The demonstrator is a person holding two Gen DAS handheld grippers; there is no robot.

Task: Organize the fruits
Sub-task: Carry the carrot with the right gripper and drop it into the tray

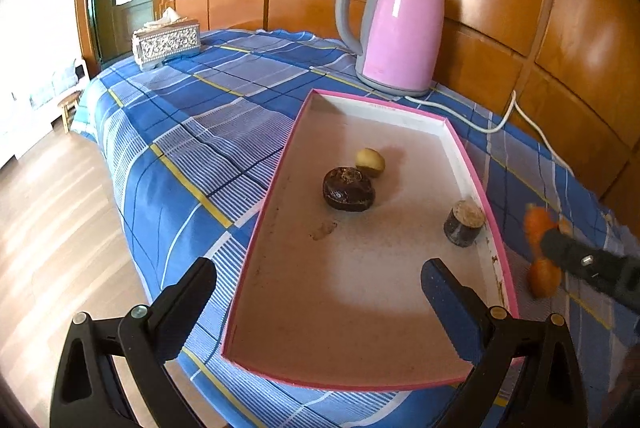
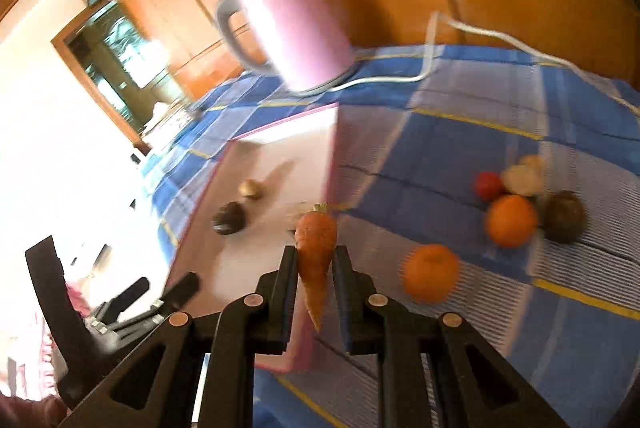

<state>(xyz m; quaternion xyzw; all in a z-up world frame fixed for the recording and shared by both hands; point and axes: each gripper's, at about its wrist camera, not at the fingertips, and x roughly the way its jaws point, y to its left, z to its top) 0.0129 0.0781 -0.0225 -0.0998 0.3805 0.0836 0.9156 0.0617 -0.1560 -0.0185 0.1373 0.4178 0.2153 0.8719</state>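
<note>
Right claw (image 2: 316, 268) clamped on a carrot (image 2: 316, 248), leafy end pointing away, held over the right edge of the pink tray (image 1: 472, 163). Left claw (image 1: 316, 292) spread wide, empty, above the tray's near end. Tray holds a yellowish fruit (image 1: 370, 161) touching a dark one (image 1: 348, 189), plus a dark stub (image 1: 464, 223) by the right wall. Two oranges (image 2: 510, 220) and more fruits lie right of the tray on the checked surface (image 1: 192, 131); pink kettle (image 1: 400, 27) far.

tray (image 1: 472, 163) middle bare, kettle (image 1: 400, 27) behind
</note>
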